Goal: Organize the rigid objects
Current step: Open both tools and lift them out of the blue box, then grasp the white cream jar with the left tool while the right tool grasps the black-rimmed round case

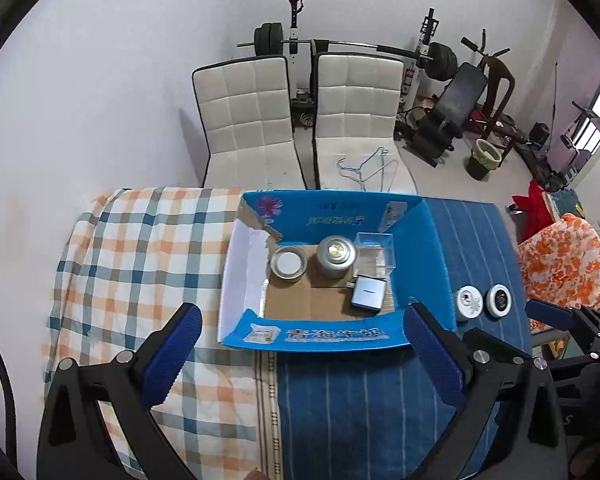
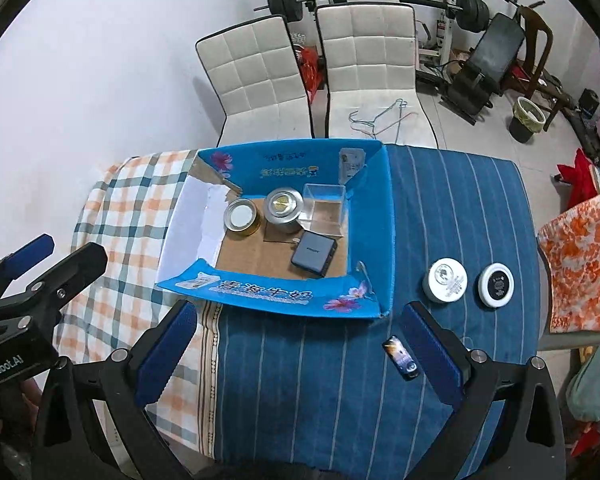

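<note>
While both tools hang above the near edge of the bench, neither holds anything: the left tool (image 1: 302,344) has its blue pads spread wide, and the right tool (image 2: 298,350) is spread just as wide. The bench carries a plaid cloth (image 1: 140,248) on its left part and a blue striped cloth (image 2: 440,208) on its right. An open blue cardboard box (image 2: 268,298) sits across the seam where the two cloths meet, its flaps folded out. Inside it, on the brown floor, stand a low round tin (image 2: 241,216) at the left, a taller silver tin with a gold-coloured top (image 2: 283,208) just beside it, a clear plastic box (image 2: 324,212) at the right, and a dark grey charger block (image 2: 314,258) lying nearer the front wall. Outside the box, on the striped cloth, two round white jars lie side by side but apart: one with a white lid (image 2: 445,280) and one with a black lid (image 2: 496,284). A small dark lighter-like thing (image 2: 402,358) lies on the striped cloth just beside the right tool's right finger. Behind the bench stand two white padded chairs (image 1: 300,112), one with wire hangers (image 1: 366,168) on its seat.
</note>
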Demonstrator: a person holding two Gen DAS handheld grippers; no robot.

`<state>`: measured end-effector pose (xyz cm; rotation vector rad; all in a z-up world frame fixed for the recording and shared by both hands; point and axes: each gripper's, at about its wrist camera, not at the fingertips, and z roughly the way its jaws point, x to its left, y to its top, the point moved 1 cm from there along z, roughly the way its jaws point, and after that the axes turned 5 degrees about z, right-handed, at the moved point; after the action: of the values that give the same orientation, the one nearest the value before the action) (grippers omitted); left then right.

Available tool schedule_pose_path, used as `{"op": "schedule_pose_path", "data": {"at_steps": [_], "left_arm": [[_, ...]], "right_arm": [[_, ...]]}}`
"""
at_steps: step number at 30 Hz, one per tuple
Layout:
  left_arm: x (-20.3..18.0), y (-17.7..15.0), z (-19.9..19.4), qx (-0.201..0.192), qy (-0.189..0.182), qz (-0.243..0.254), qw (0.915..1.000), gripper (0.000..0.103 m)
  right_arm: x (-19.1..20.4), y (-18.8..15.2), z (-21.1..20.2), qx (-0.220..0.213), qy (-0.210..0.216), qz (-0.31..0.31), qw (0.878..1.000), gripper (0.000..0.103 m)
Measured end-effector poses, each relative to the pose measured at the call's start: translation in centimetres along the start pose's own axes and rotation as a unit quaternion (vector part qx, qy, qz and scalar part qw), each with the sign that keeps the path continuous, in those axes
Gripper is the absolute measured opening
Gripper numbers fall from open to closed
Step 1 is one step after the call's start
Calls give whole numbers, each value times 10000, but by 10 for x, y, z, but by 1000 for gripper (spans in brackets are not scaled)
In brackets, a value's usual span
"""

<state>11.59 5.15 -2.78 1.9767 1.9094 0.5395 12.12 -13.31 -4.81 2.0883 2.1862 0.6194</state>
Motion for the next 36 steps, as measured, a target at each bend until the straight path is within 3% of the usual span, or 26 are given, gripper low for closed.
{"op": "schedule_pose_path", "data": {"at_steps": [3,8,16,20,21,27,34,36], "left_arm": [[-18,0,0,-5,-21,104,9999,103],[-68,-2,21,152,-283,338,9989,103],[-197,-2,105,721,-1037,855,9883,103],[-257,4,144,885,-1160,1163,9824,103],[-272,7,156,949,-1159,1242,9809,103],[-325,15,234,1590,-1074,1338,9723,103],[-342,-6,305,2268,-695,1384,9616,102],[-339,-14,316,2396,-600,1277,9606,81]], "right_arm": [[-29,-5,-3,0,-6,283,9996,103],[-110,-16,1,66,-331,973,9947,103],[-260,-30,34,261,-693,2132,9742,103],[-314,-26,60,416,-739,2422,9665,103],[-327,-25,67,452,-844,2477,9641,99],[-389,-24,99,632,-923,2794,9536,96],[-409,-16,140,909,-513,2979,9489,96],[-402,-13,158,1013,-264,3004,9480,96]]}}
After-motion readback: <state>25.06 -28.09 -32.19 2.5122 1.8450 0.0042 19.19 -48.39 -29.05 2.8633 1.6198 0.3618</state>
